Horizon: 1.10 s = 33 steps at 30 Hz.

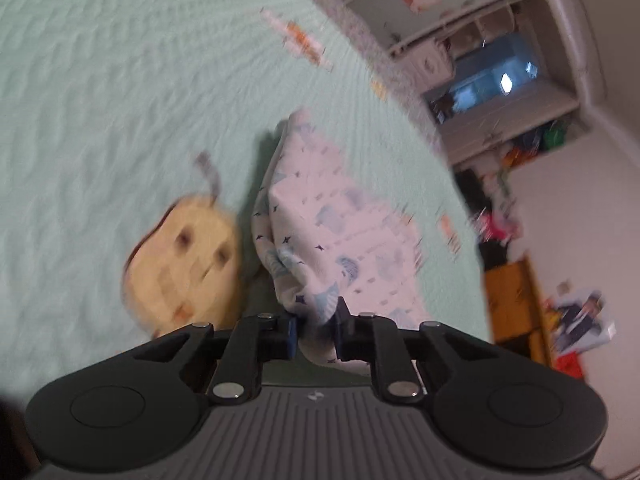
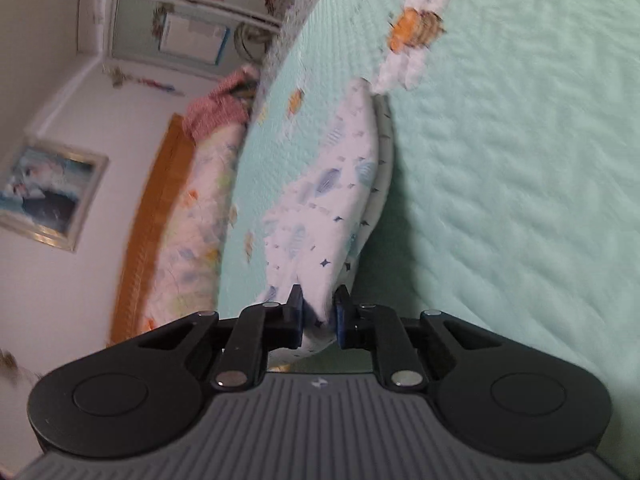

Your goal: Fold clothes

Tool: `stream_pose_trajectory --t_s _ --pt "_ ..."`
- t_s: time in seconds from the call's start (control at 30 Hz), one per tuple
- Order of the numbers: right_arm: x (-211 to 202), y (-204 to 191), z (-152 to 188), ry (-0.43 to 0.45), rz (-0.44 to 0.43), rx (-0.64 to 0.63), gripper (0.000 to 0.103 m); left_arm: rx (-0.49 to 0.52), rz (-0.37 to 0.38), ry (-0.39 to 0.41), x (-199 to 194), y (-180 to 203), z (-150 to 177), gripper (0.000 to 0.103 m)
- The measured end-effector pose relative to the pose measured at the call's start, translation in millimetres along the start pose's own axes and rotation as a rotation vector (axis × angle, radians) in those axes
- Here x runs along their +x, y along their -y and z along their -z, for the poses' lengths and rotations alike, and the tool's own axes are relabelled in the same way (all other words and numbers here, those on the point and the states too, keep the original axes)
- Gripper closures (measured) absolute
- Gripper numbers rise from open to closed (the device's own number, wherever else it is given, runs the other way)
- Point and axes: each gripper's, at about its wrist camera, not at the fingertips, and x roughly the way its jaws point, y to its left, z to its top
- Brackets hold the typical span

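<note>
A white garment (image 1: pixel 336 232) with small blue prints hangs over a mint-green quilted bedspread (image 1: pixel 120 100). My left gripper (image 1: pixel 316 332) is shut on one edge of it and holds it up. My right gripper (image 2: pixel 318 318) is shut on another edge of the same garment (image 2: pixel 320 204), which stretches away from the jaws toward a bee-and-flower patch. Both views are motion-blurred.
A yellow pear-face patch (image 1: pixel 188 264) lies on the bedspread left of the garment. A bee-and-flower patch (image 2: pixel 416 32) sits beyond it. The bed edge drops off to a floor with an orange wooden rail (image 2: pixel 148 224), a pillow (image 2: pixel 192 220) and shelves (image 1: pixel 480 80).
</note>
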Motion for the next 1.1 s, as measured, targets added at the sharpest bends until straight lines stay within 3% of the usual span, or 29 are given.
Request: stream_pose_trajectory --t_s 0.07,0.13,0.23,0.33,0.4,0.47,0.53,0.63,0.67,0.7,0.73,0.77,0.87,0.93,1.0,1.1 --pt "3 9 12 -0.021 0.076 -0.042 0.088 -0.003 -0.01 -0.007 5 -10 4 0.079" --pt "0 11 16 0.005 0.054 -0.063 0.085 -0.003 0.006 0.008 2 -11 3 0.076" --pt "-8 -3 14 0.036 0.104 -0.102 0.075 0.043 -0.006 0.035 -7 -5 3 0.06" --pt "-24 -30 8 0.134 0.257 -0.248 0.072 0.047 -0.012 0.056 -11 -6 9 0.056" --pt "-27 -54 3 0.171 0.287 -0.371 0.072 0.027 -0.012 0.064 -11 -7 10 0.056" --pt "-14 -83 -7 0.147 0.282 -0.493 0.067 0.011 -0.009 0.074 -11 -8 10 0.054" --pt "15 -114 -9 0.098 0.275 -0.628 0.051 0.012 0.001 0.088 -11 -6 8 0.053" --pt "64 -157 -10 0.012 0.236 -0.824 0.052 0.033 0.027 0.107 -10 -8 6 0.054" --pt "84 -167 -12 -0.036 0.203 -0.853 0.053 0.037 0.035 0.11 -10 -10 5 0.054" --pt "104 -175 -16 -0.087 0.181 -0.861 0.065 0.037 0.041 0.109 -10 -12 5 0.055" --pt "123 -182 -19 -0.134 0.163 -0.869 0.084 0.036 0.046 0.107 -10 -14 4 0.056" --pt "142 -189 -20 -0.166 0.167 -0.883 0.087 0.035 0.052 0.105 -10 -17 4 0.057" --pt "183 -207 -21 -0.155 0.256 -0.997 0.087 0.043 0.062 0.105 -11 -20 4 0.057" --pt "202 -216 -21 -0.142 0.314 -1.068 0.08 0.054 0.069 0.102 -10 -20 4 0.057" --pt "213 -218 -18 -0.173 0.337 -1.121 0.072 0.062 0.079 0.093 -7 -21 4 0.055" --pt "233 -219 -11 -0.226 0.39 -1.236 0.069 0.072 0.091 0.085 -5 -21 5 0.055"
